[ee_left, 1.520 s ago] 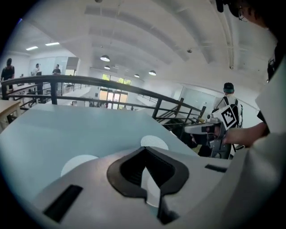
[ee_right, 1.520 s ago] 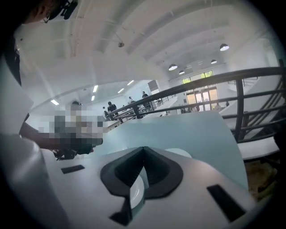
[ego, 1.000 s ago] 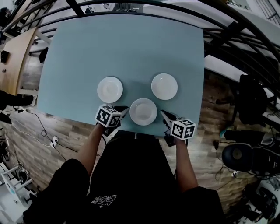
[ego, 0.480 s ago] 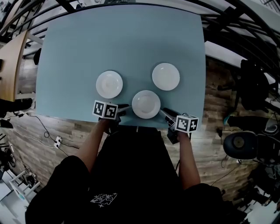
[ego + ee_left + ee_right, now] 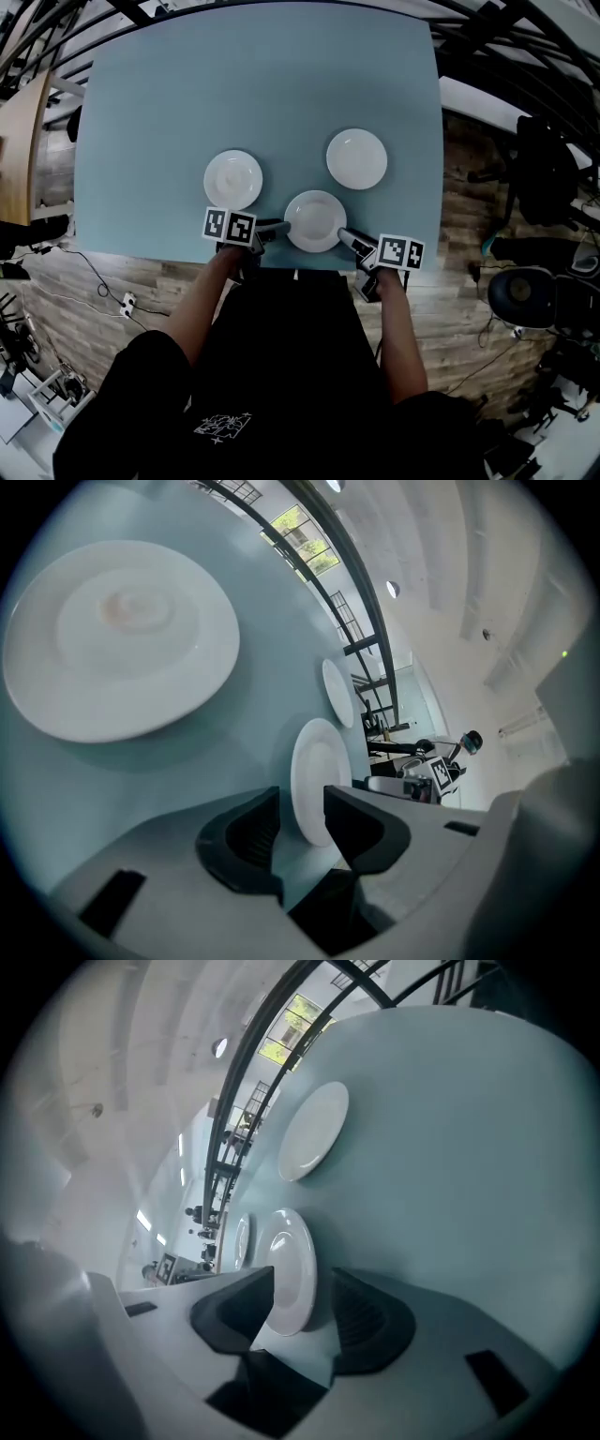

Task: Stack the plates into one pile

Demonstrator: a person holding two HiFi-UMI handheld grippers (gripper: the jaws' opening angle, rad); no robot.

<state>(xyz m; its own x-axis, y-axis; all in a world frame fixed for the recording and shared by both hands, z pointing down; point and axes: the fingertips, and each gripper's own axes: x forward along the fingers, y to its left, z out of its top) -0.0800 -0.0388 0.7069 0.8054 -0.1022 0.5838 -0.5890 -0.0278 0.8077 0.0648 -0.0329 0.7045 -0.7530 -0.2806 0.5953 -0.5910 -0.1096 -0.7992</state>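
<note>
A: What has just changed?

B: Both sets of jaws have just been opening. On the left gripper (image 5: 275,229) the fingers now stand wide. In its own view the near plate (image 5: 315,221) shows in the gap between them, and the pads are not pressing on it. The right gripper (image 5: 347,236) is the same: wide apart, with that plate's opposite rim lined up with its gap and no contact that I can see.

A: What does that mean for the task?

B: My judgement is that this is the approach to a two-sided pick of the near plate. Nothing is stacked yet. All three plates lie flat and apart on the table (image 5: 187,94).

A: Where are the other two?

B: The left plate (image 5: 233,179) sits far-left of the near one, and the right plate (image 5: 357,158) far-right. Either could be the base of the pile. I cannot tell which is meant.

A: How does this compare with a second ago?

B: Then both grippers were closed up, their marker cubes were rolled to a tilt, and the tips stopped short of the plate at the table's near edge. Now the cubes sit more level, and the tips lie just beside the near plate's left and right rims. The plates keep the same layout relative to one another, so none has been shifted.

A: What does the next move call for?

B: Probably getting the pads over the rim on both sides before closing. The rim is low and glossy, so a shallow bite could slip.
</note>
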